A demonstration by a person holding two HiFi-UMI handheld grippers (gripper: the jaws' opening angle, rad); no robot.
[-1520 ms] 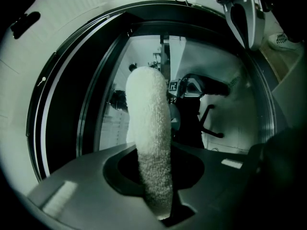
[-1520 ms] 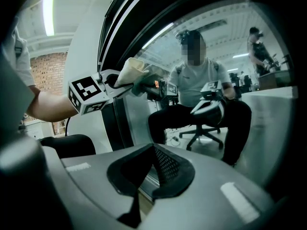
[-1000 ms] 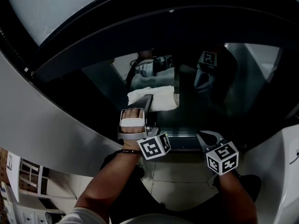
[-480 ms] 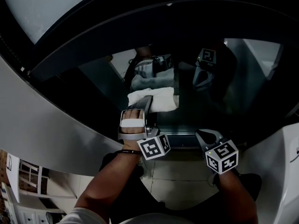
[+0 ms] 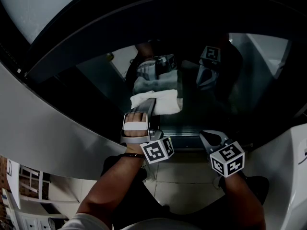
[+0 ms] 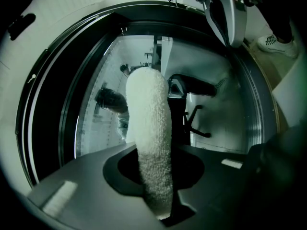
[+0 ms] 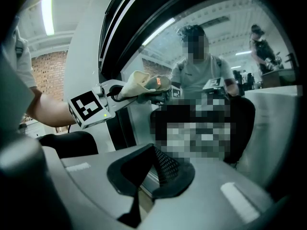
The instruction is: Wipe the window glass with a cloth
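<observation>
A white cloth (image 5: pixel 160 101) lies pressed flat against the dark window glass (image 5: pixel 249 80), and my left gripper (image 5: pixel 152 102) is shut on it. In the left gripper view the cloth (image 6: pixel 149 123) runs up from between the jaws as a thick fuzzy roll in front of the glass (image 6: pixel 216 66). My right gripper (image 5: pixel 207 138) is shut and empty, low at the right by the window's bottom frame. Its closed jaws (image 7: pixel 154 153) point at the glass, and that view also shows the left gripper (image 7: pixel 125 89) with the cloth (image 7: pixel 144 82).
A dark window frame (image 5: pixel 120 28) arches over the pane, with a grey wall panel (image 5: pixel 43 128) at the left. A white surface (image 5: pixel 292 166) stands at the right, and tiled floor (image 5: pixel 184 181) lies below. The glass reflects a person and both grippers.
The left gripper has slid a little down the glass with the cloth. The right gripper has kept still and shut.
</observation>
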